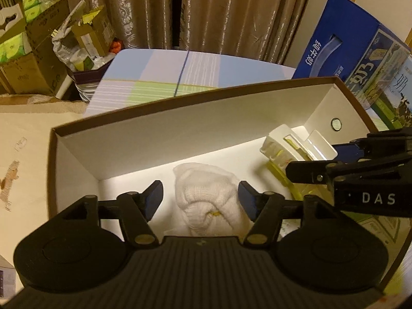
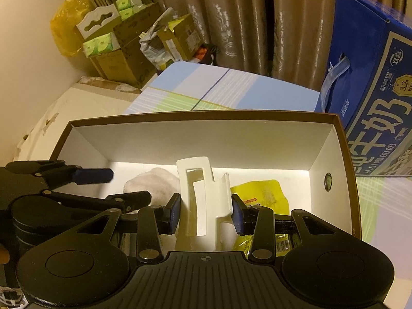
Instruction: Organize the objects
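"DAS" reads in white on the right gripper (image 2: 206,213), whose pads pinch a white hair claw clip (image 2: 203,198) upright over the brown-rimmed box (image 2: 345,154). The left gripper (image 1: 200,197) hangs spread around a rolled white sock (image 1: 208,195) on the box floor. At 3 o'clock in the box lies a yellow packet (image 2: 260,193), its print illegible. At 2 o'clock, the blue milk carton (image 2: 373,77) shows "3.2" and is cut off by the frame.

A counter covered in a pastel blue, lilac and green checked cloth (image 2: 231,87) carries a brown-rimmed, white-lined open cardboard box (image 2: 206,139) and, just beside the box's right end, a tall blue milk carton case (image 2: 373,59).
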